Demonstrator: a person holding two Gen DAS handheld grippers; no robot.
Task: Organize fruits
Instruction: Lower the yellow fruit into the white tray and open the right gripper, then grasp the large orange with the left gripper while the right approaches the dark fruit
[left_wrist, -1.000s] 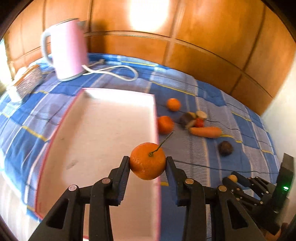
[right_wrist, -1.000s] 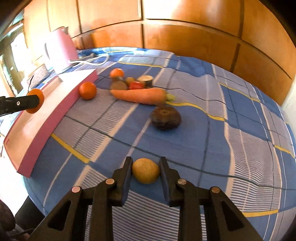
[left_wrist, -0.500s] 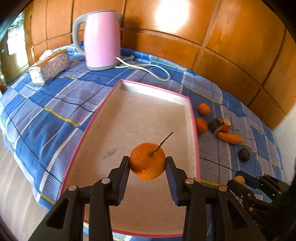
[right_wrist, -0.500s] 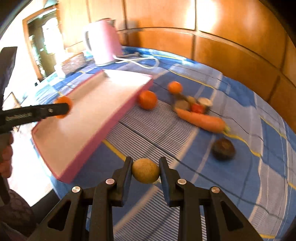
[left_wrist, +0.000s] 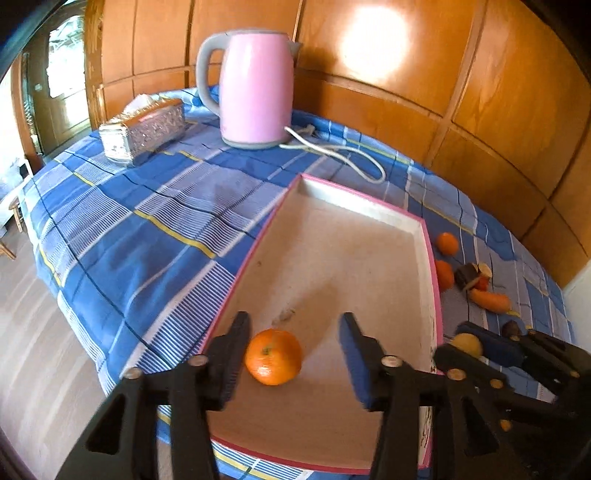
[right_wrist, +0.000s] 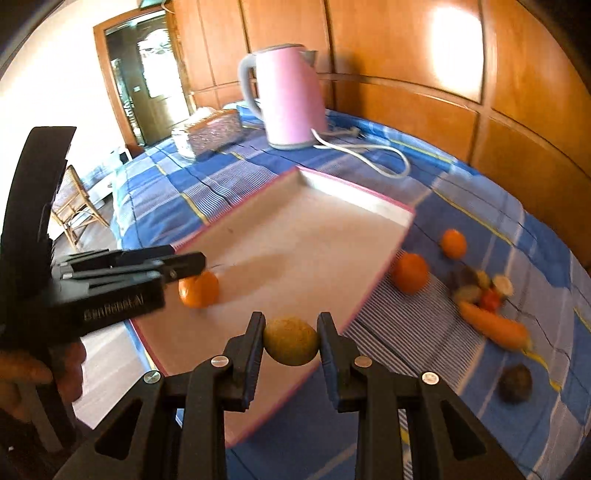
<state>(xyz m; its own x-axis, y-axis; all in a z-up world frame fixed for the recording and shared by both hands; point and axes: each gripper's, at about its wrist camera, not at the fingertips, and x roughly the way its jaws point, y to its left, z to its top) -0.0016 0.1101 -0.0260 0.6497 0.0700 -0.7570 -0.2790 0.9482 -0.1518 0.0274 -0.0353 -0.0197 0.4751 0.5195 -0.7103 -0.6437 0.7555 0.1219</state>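
A pink-rimmed tray (left_wrist: 431, 254) lies on the blue checked cloth; it also shows in the right wrist view (right_wrist: 402, 218). My left gripper (left_wrist: 294, 349) is open over its near end. An orange (left_wrist: 273, 356) rests on the tray floor beside the left finger, also seen in the right wrist view (right_wrist: 199, 289). My right gripper (right_wrist: 291, 341) is shut on a yellow-green fruit (right_wrist: 291, 340), held above the tray's right rim; it also shows in the left wrist view (left_wrist: 468, 344). Two more oranges (right_wrist: 410, 272) (right_wrist: 453, 243) lie right of the tray.
A carrot (right_wrist: 493, 326), a dark round fruit (right_wrist: 515, 382) and a small pile of produce (right_wrist: 480, 286) lie right of the tray. A pink kettle (left_wrist: 255, 86) with a white cord (left_wrist: 343, 157) and a silver tissue box (left_wrist: 144, 127) stand at the back.
My left gripper has opened and the orange now rests on the tray. My right gripper has carried the yellow-green fruit left, up to the tray's rim.
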